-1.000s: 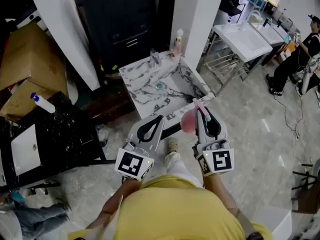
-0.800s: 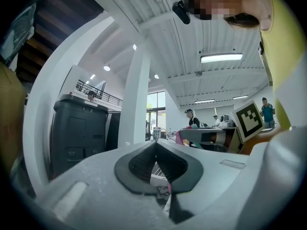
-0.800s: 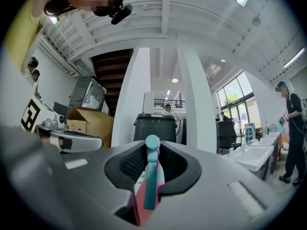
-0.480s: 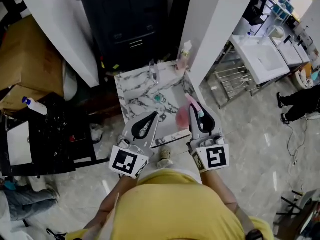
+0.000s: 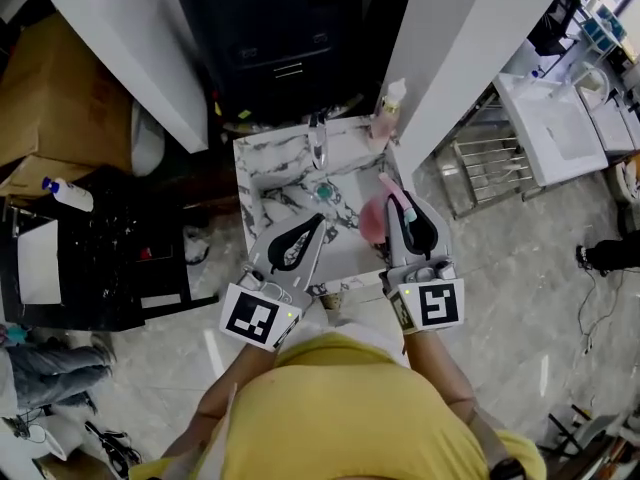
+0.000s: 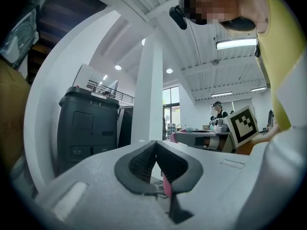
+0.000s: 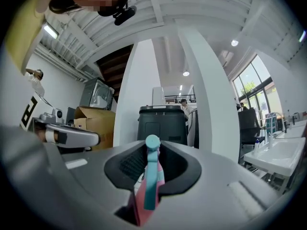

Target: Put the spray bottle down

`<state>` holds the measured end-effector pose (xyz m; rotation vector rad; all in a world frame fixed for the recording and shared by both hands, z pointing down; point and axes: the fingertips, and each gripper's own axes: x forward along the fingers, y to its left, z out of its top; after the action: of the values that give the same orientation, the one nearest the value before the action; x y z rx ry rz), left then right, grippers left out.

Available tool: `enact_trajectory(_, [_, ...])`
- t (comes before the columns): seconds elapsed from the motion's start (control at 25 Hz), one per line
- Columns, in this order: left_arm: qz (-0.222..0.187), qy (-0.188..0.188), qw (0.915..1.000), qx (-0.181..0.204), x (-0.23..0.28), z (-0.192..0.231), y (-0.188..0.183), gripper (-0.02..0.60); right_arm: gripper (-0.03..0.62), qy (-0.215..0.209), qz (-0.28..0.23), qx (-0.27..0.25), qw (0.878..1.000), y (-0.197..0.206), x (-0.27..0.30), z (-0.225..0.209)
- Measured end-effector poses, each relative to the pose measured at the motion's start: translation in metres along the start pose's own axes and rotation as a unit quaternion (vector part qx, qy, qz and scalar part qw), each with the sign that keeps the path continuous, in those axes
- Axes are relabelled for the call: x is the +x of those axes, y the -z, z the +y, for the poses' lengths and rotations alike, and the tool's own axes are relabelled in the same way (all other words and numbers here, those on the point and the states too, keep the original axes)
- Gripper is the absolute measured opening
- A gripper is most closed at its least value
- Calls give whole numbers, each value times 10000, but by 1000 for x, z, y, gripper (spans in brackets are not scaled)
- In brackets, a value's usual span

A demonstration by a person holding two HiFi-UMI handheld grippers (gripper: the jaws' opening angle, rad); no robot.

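Bottle [image 5: 372, 220]: pink body, teal nozzle, between the black pads [image 5: 420, 233] of the right gripper [image 5: 400, 200]. Right gripper and left gripper [image 5: 318, 224]: pale grey shells, cubes [image 5: 255, 318] with black-and-white square markers. Ahead of the grippers: sink [image 5: 275, 168], white marble veined dark grey. Beyond it: black cabinet [image 5: 280, 28]. Behind them: yellow shirt [image 5: 340, 408].

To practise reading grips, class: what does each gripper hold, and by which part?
The right gripper holds the pink spray bottle by its teal-and-pink spray head. The left gripper holds nothing; its jaws are together.
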<state>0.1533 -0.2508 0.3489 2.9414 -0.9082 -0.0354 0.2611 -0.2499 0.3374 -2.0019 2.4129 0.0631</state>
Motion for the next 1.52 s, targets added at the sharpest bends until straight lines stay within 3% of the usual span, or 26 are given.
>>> enact_trajectory(0.52, [165, 72, 9998, 116, 41, 34, 16, 2, 64, -303, -159, -120, 9993, 26, 57, -13])
enact_trajectory(0.92, [435, -82, 9989, 122, 74, 69, 43, 2, 64, -450, -48, -263, 9986, 62, 112, -29])
enact_trajectory(1.52, [794, 2, 9967, 166, 107, 88, 79, 2, 64, -523, -295, -335, 9976, 110, 182, -49])
